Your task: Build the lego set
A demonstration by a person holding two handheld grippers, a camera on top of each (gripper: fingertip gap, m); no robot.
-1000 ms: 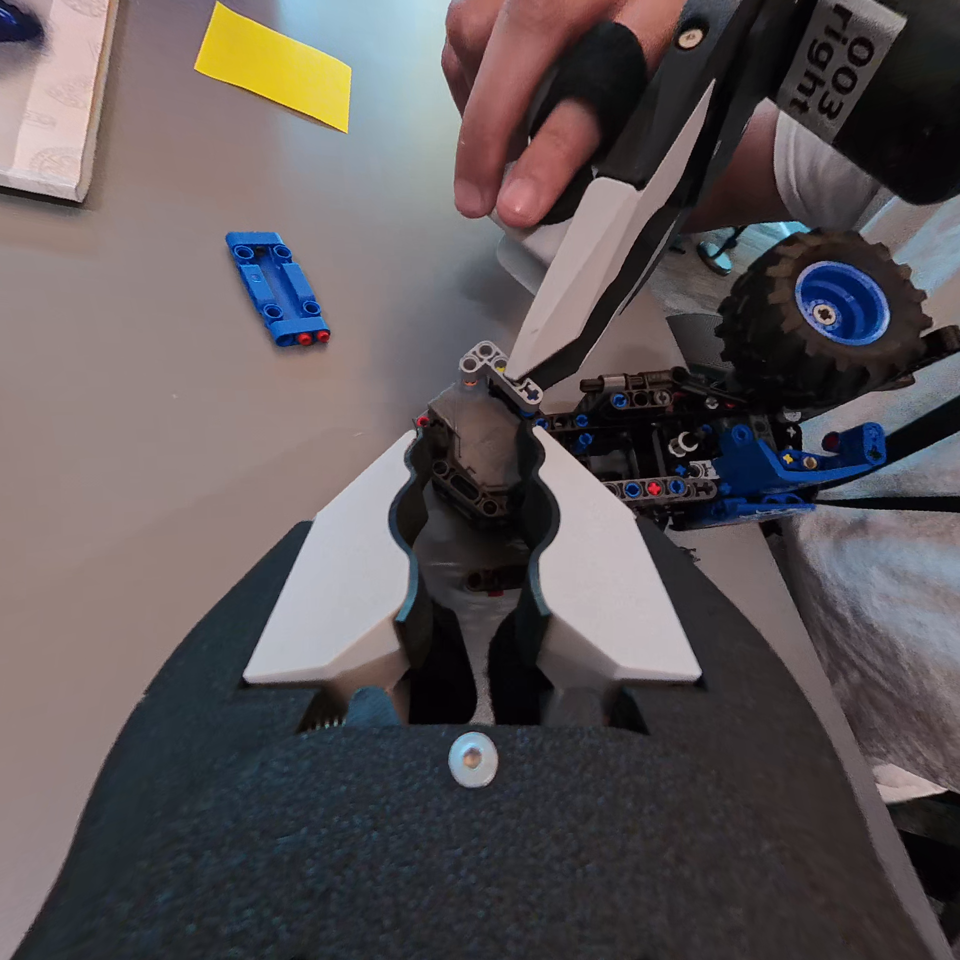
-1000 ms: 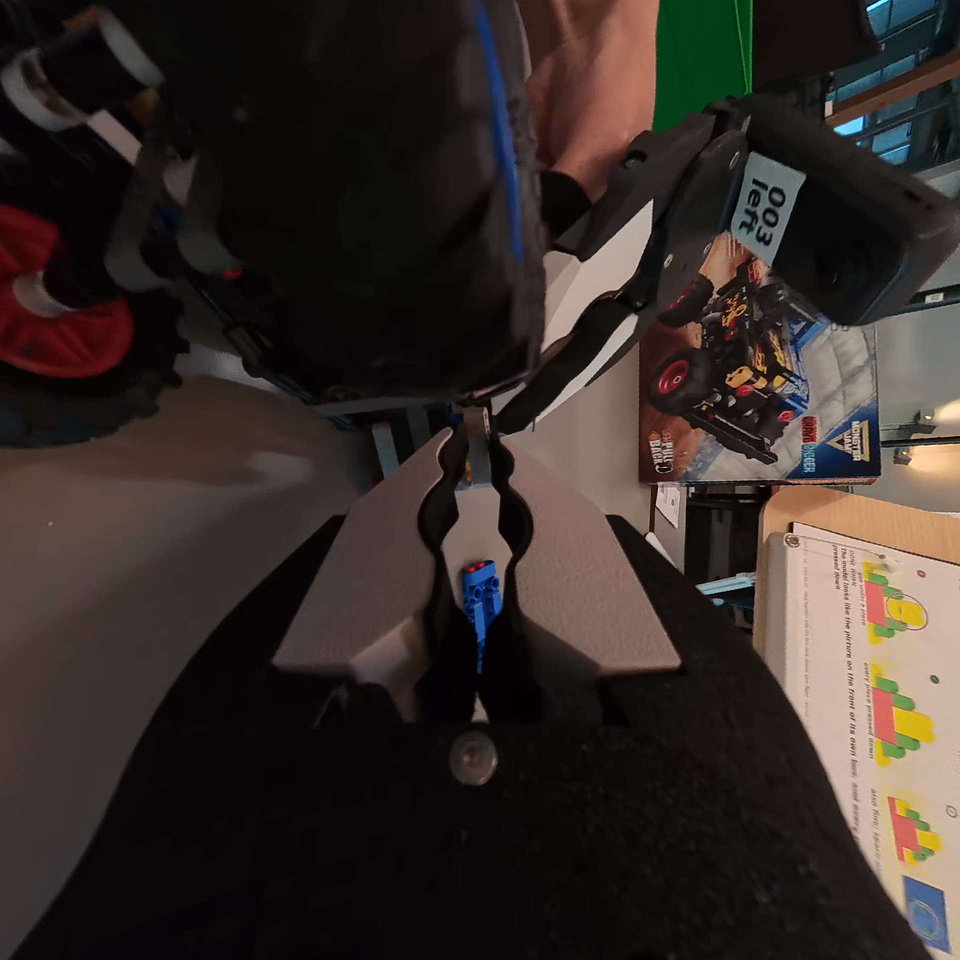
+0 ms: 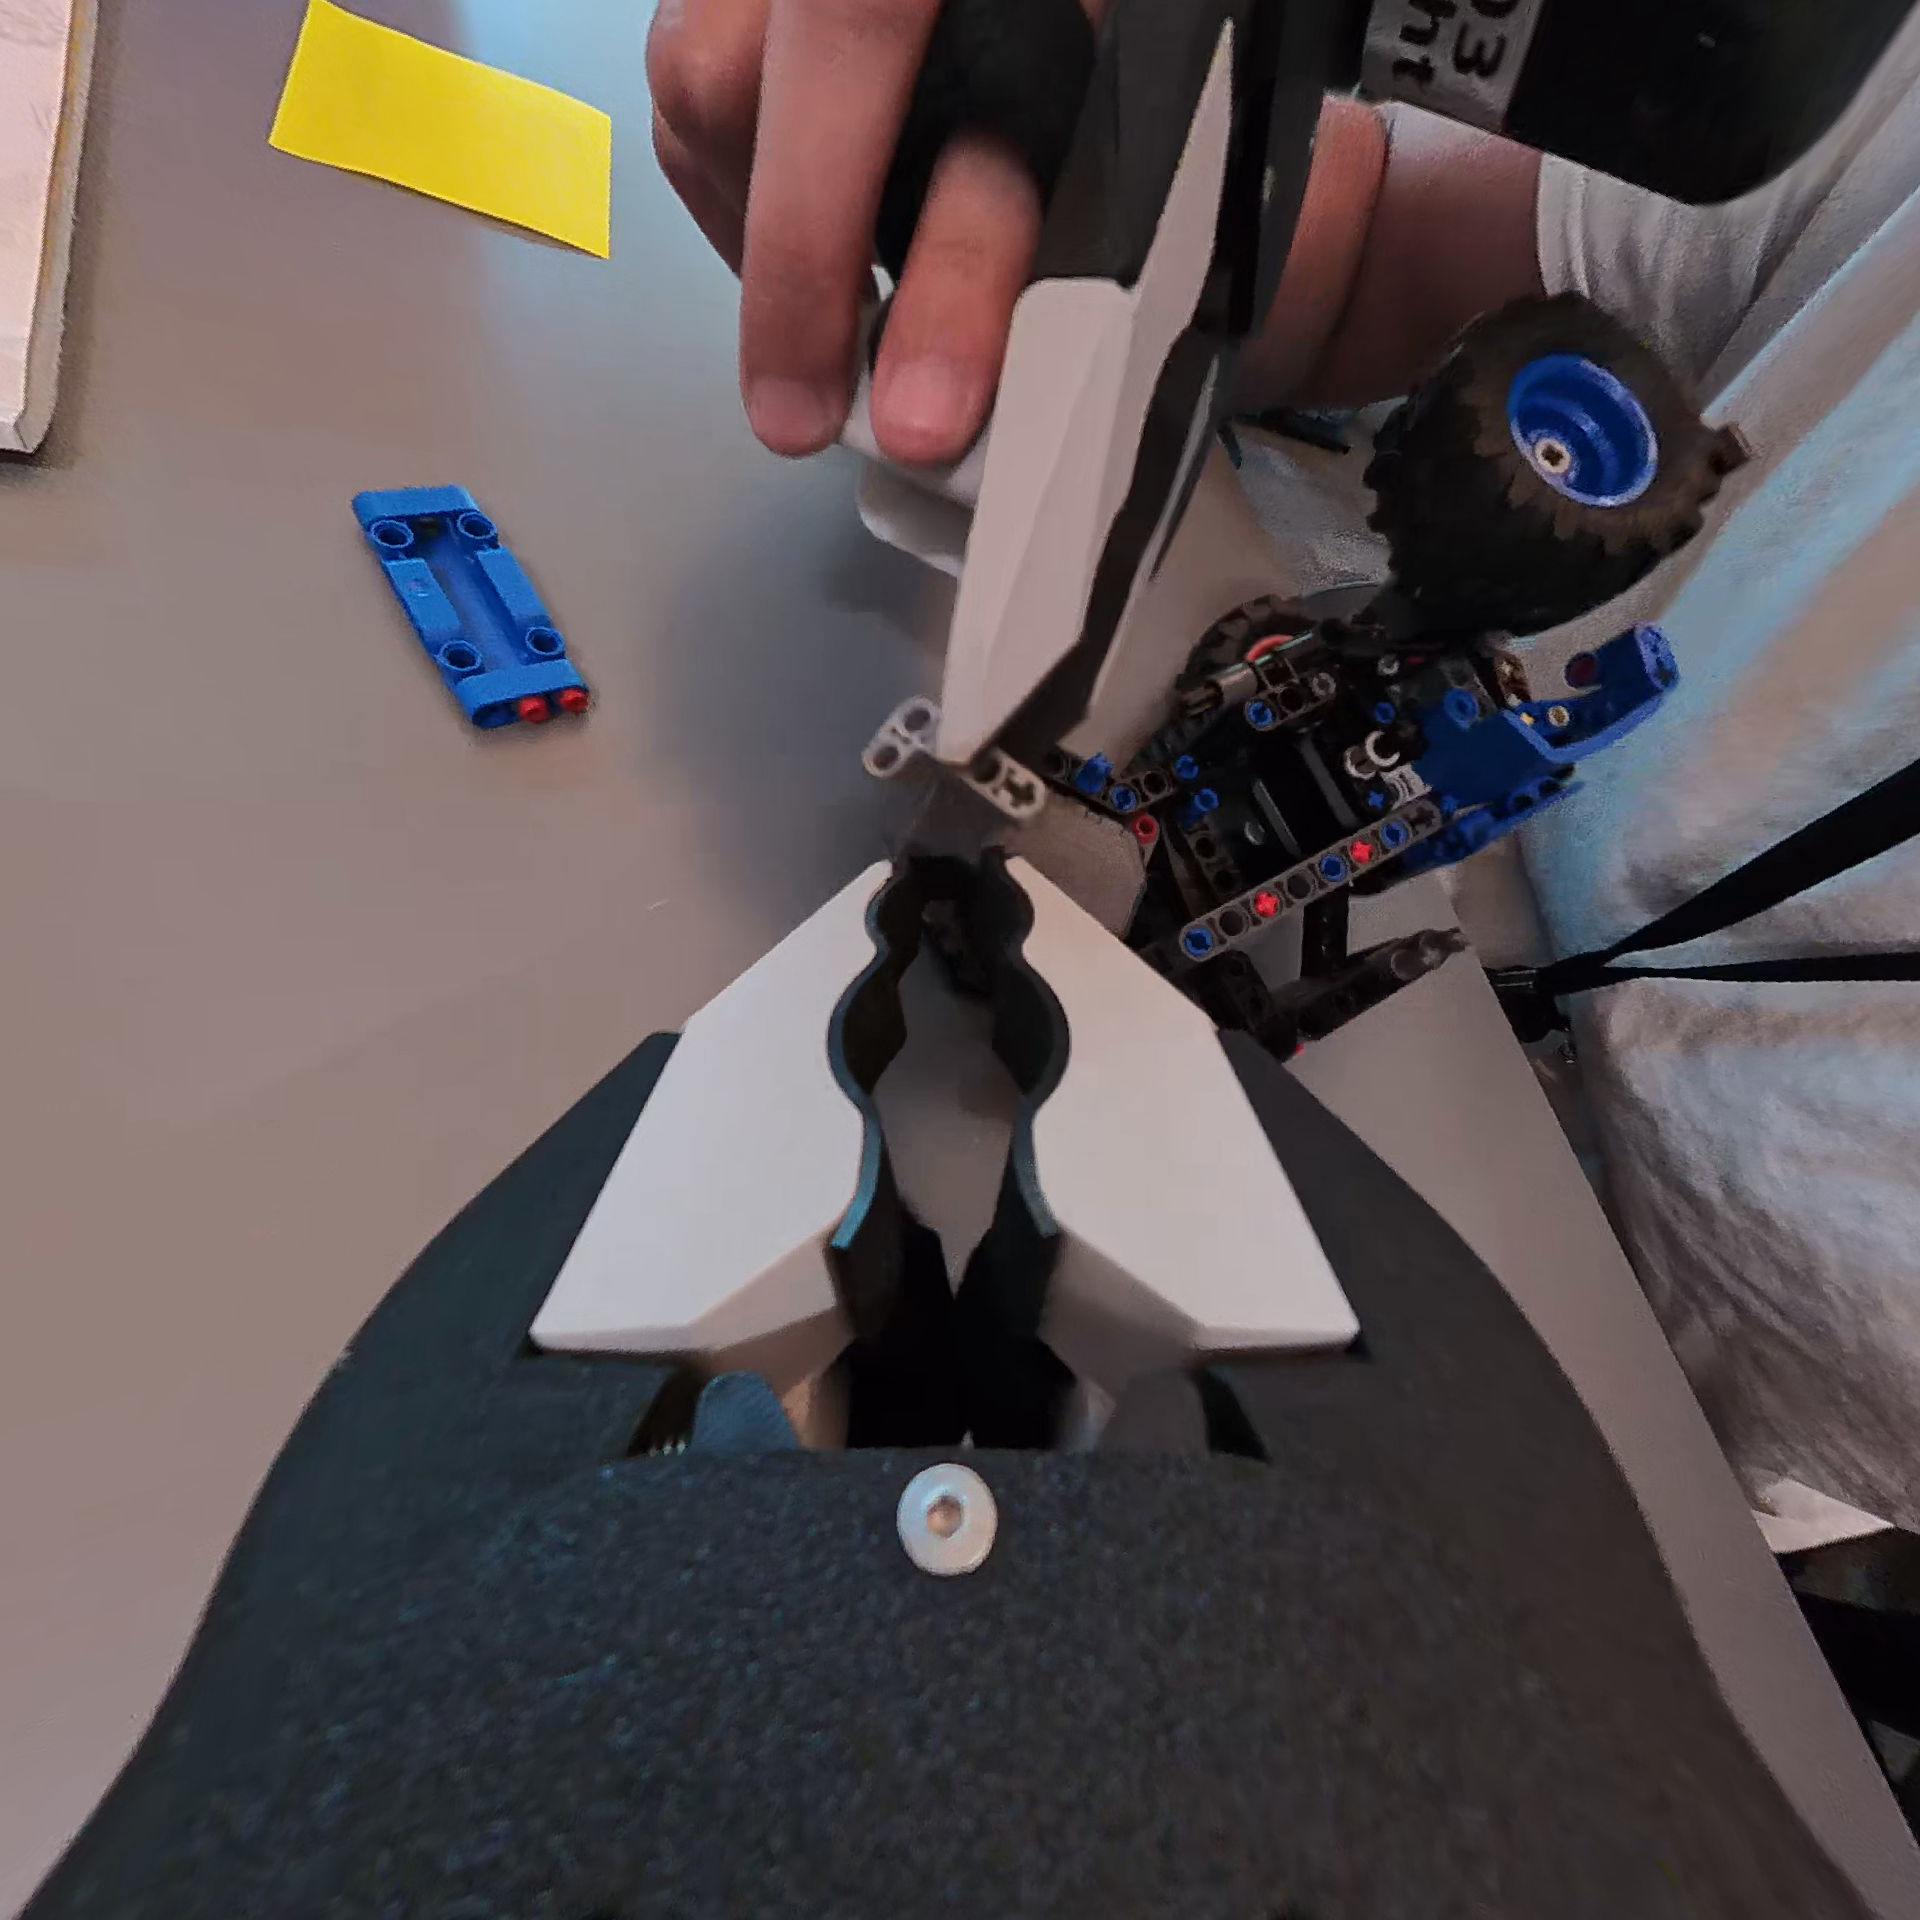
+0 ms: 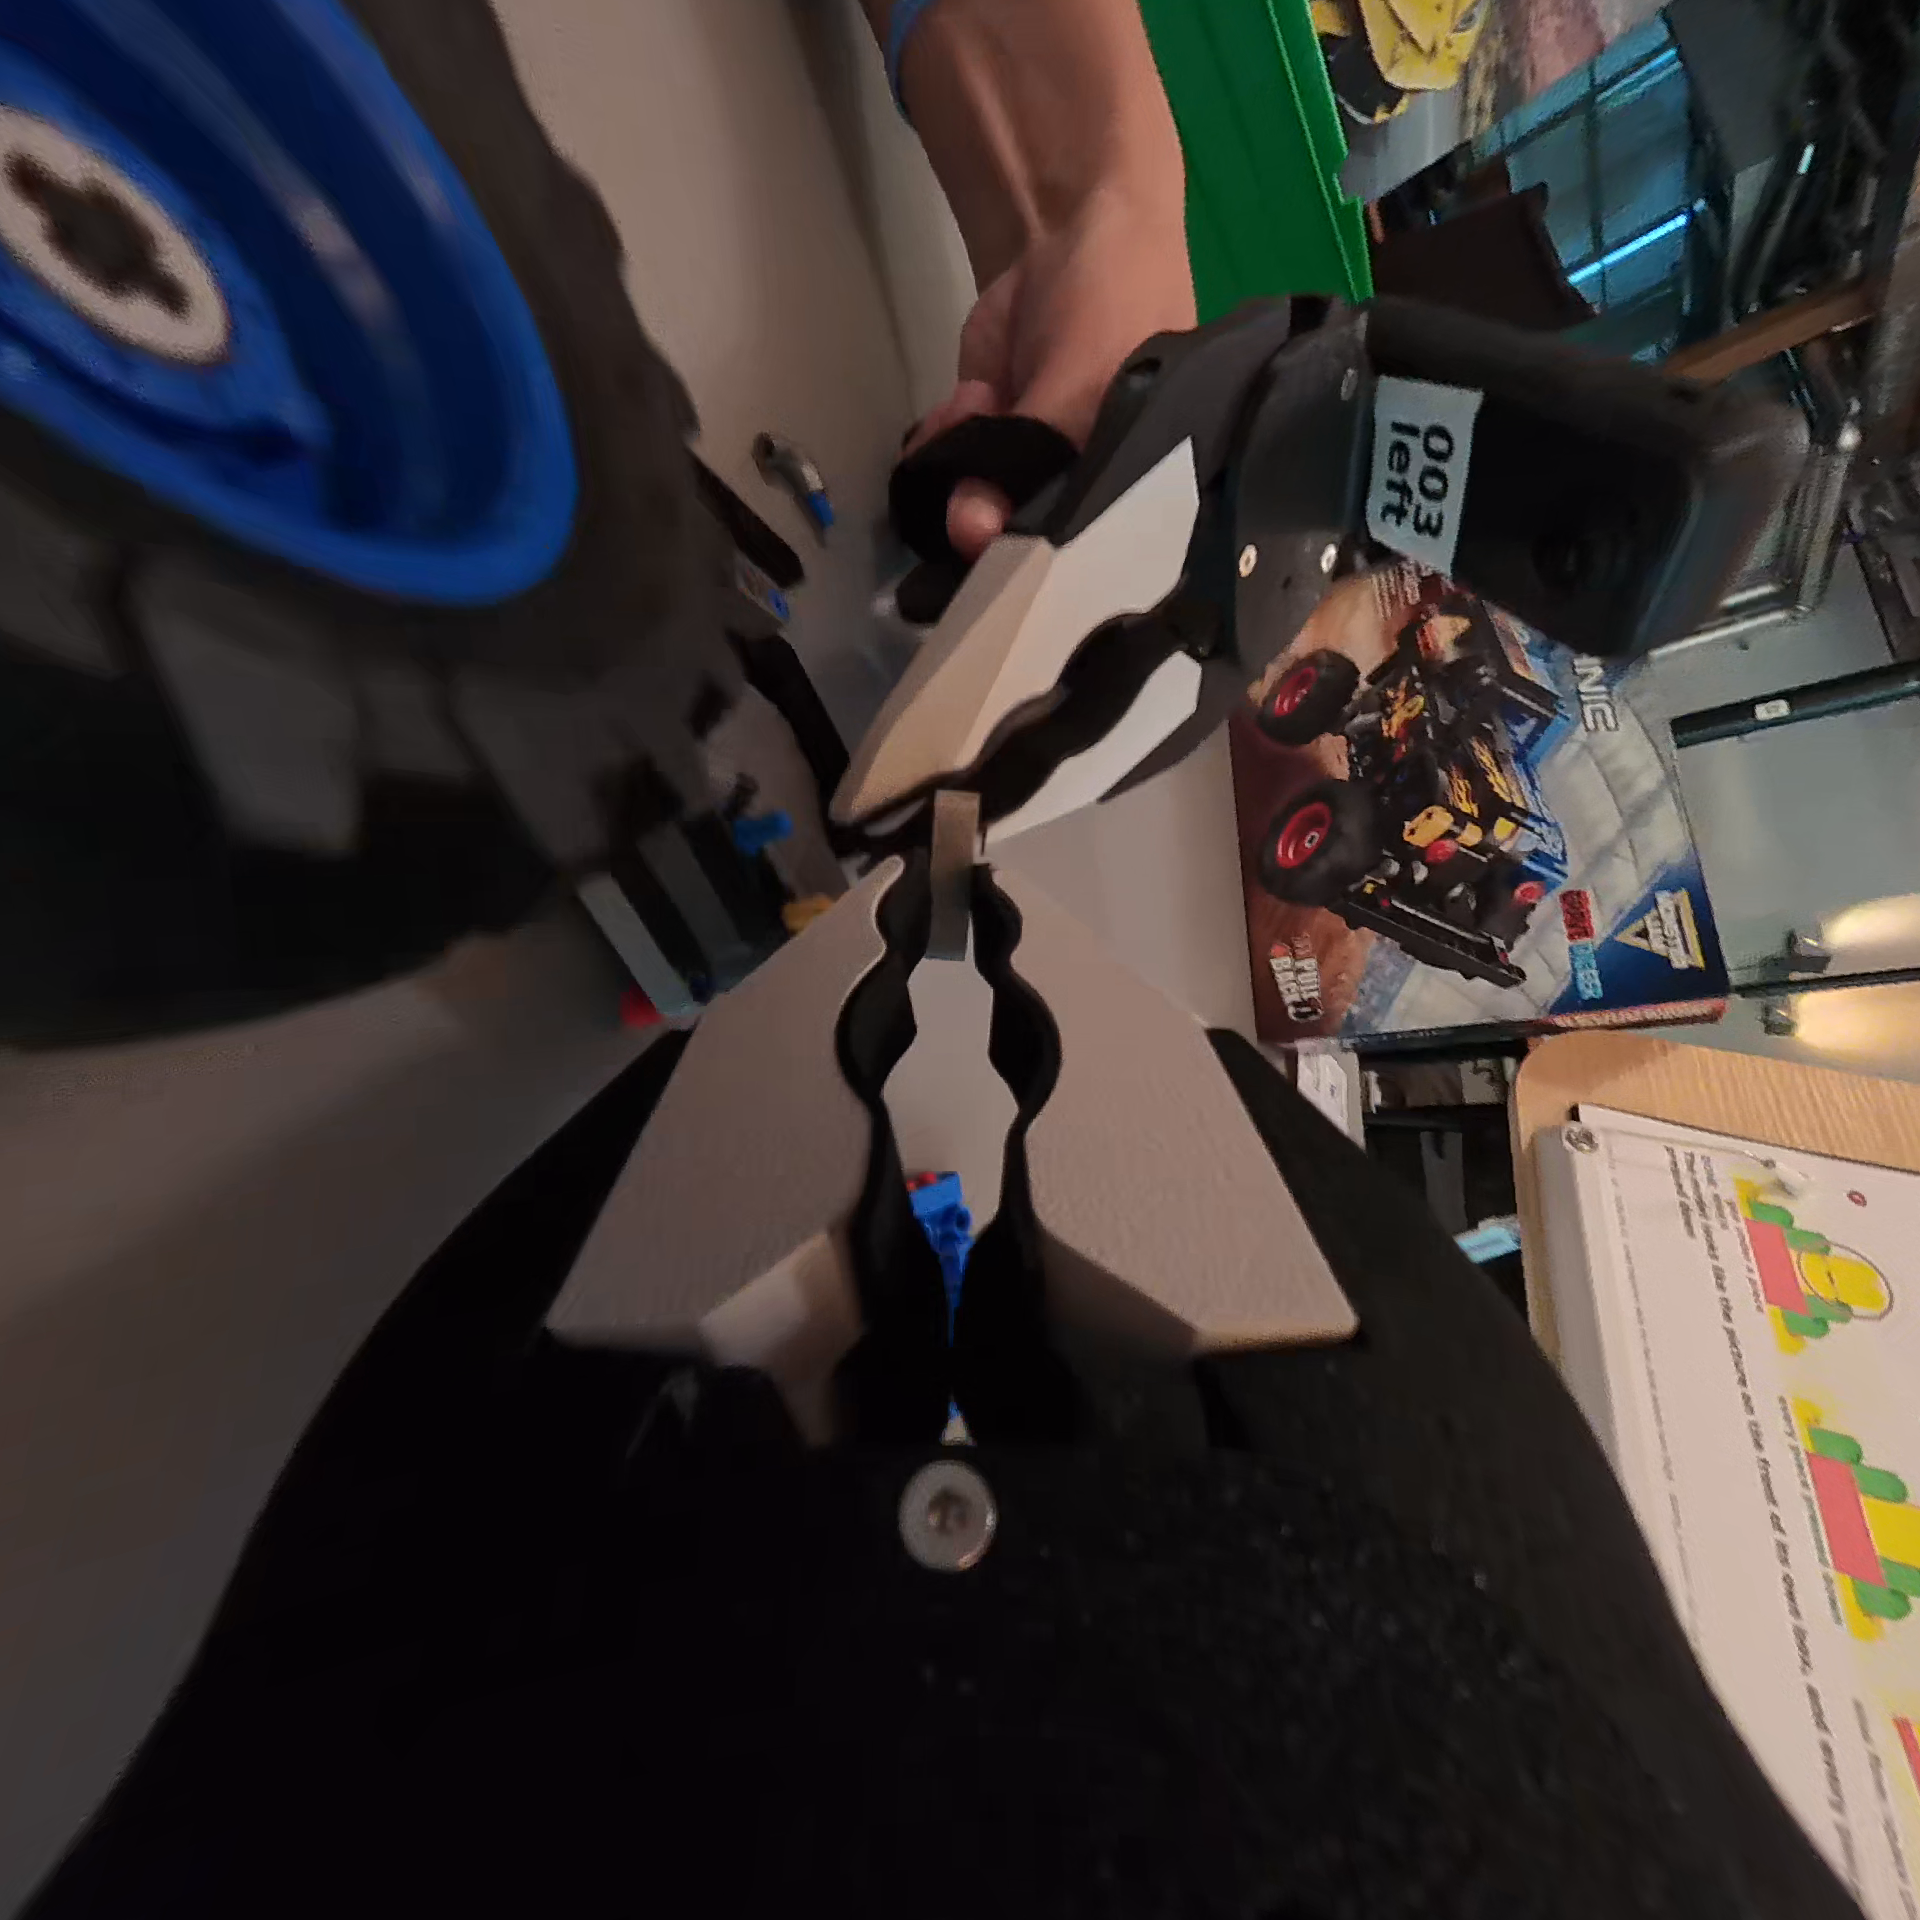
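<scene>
Right wrist view: right gripper (image 4: 951,883) is clamped on a light grey angled plastic beam (image 4: 951,873). Left gripper (image 3: 951,883) is closed on a dark part of the black-and-blue brick-built vehicle chassis (image 3: 1330,769). A flat blue studded panel (image 3: 473,608) lies well apart.

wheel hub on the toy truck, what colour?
Blue hub inside a black knobby tyre; clearest in the left wrist view.

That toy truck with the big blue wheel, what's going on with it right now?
A person works on the half-built toy truck with two handheld grippers. The right gripper pinches a small grey beam at the truck's end. The left gripper, jaws nearly shut, grips a dark part of the truck just below it. A blue plate and yellow paper lie apart on the table.
</scene>
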